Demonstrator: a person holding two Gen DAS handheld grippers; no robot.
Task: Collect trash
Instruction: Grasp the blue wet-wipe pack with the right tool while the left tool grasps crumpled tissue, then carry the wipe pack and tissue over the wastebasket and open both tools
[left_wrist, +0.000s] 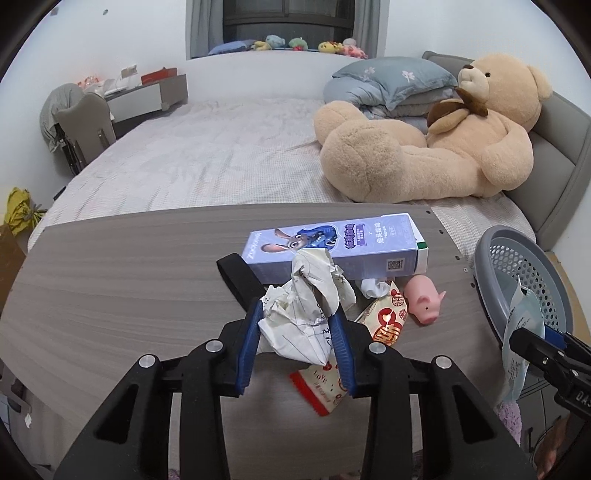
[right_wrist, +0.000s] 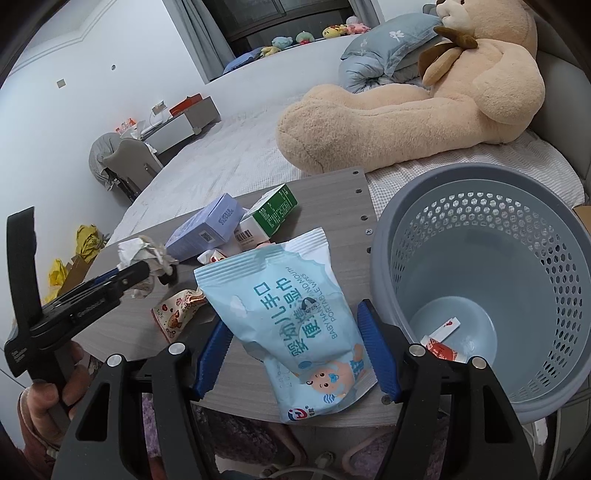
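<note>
The crumpled paper sits clenched between the blue pads of the left claw, lifted just above the wooden surface, presumably so it can be carried to the bin. The wipes packet hangs between the fingers of the right claw; in the right wrist view the pads look apart from its edges, but the left wrist view shows it pinched at that claw's tip, so I judge it held, next to the grey perforated bin that stands at the surface's right edge, handy for dropping. Inside the bin lies one small red-and-white wrapper.

Still on the surface: one purple carton, one green-and-white box, two red-patterned snack wrappers, one bit of white tissue, and one pink pig toy, likely no trash. Behind, one big teddy bear lies on the bed.
</note>
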